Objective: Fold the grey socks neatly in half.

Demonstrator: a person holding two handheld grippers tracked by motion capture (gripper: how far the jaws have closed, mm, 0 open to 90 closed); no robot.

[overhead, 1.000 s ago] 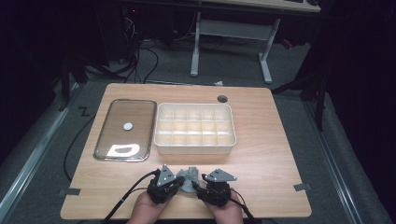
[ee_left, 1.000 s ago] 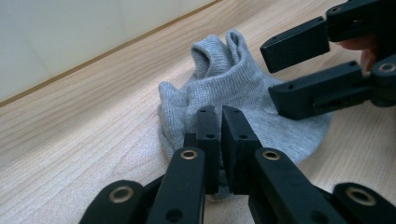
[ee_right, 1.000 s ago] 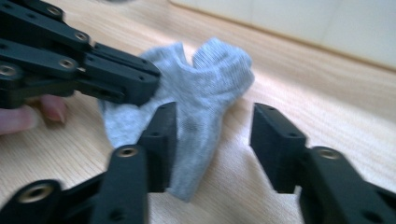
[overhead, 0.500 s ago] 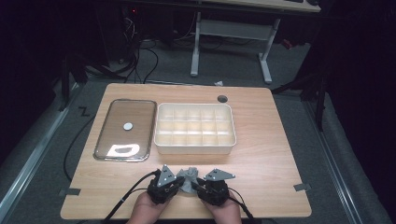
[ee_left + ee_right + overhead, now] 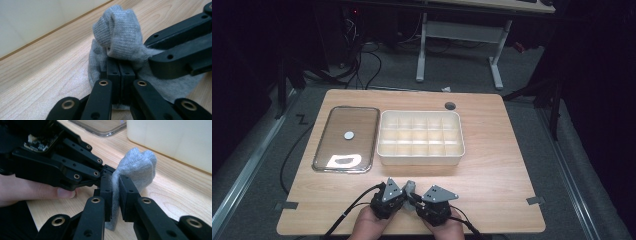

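Right gripper jaws have just been closing since the earlier frame, now pinching the grey sock. Left gripper unchanged in place, jaws clamped on the same sock. Sock bunched between both grippers at the bench's near edge, in front of the white compartment box.

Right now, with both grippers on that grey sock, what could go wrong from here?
1. The right gripper pinches only a thin fold of the grey sock as its jaws have just been closing; it might slip out.
2. The left gripper grips right beside it, so the jaws may collide.
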